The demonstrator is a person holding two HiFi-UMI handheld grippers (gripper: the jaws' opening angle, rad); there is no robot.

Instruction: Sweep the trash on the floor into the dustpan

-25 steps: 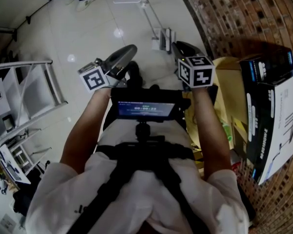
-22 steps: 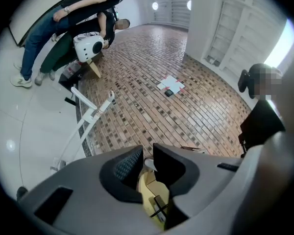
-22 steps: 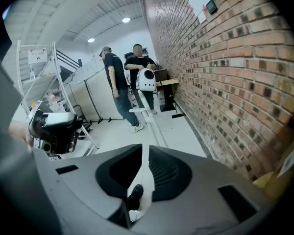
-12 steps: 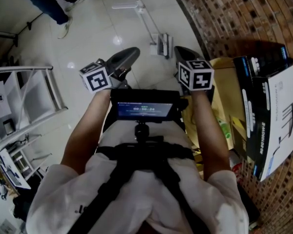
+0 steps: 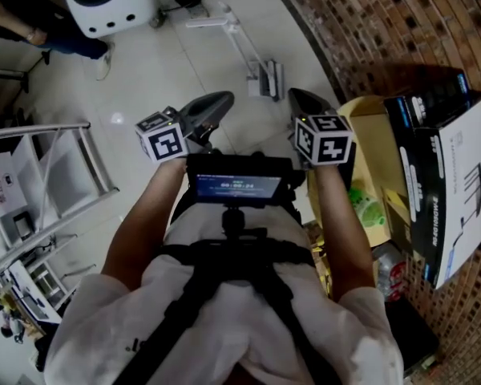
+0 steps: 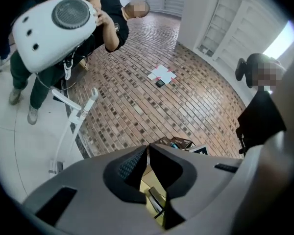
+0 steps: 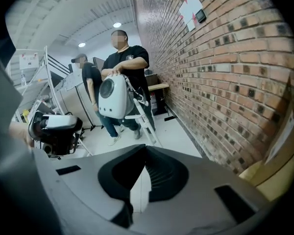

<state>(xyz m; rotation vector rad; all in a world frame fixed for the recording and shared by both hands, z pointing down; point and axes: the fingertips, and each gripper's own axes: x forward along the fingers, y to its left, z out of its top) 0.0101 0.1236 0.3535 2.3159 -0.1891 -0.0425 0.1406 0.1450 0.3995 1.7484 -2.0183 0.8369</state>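
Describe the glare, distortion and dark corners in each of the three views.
Head view: strong barrel distortion bends the brick wall; the glossy floor shows small glare spots. Left gripper view: black corners, sharp centre. Right gripper view: a ceiling lamp glares; the corners are black.

Hardly any print can be read. On the screen point(image 5: 234, 186) at the centre of the head view a row of light digits is shown, too small to be made out. Dark vertical lettering is carried on the white box point(image 5: 457, 207) at the right edge, but it stays illegible. Black-and-white square markers, without letters, are borne by the cubes of the left gripper point(image 5: 223, 98) and the right gripper point(image 5: 297, 95).
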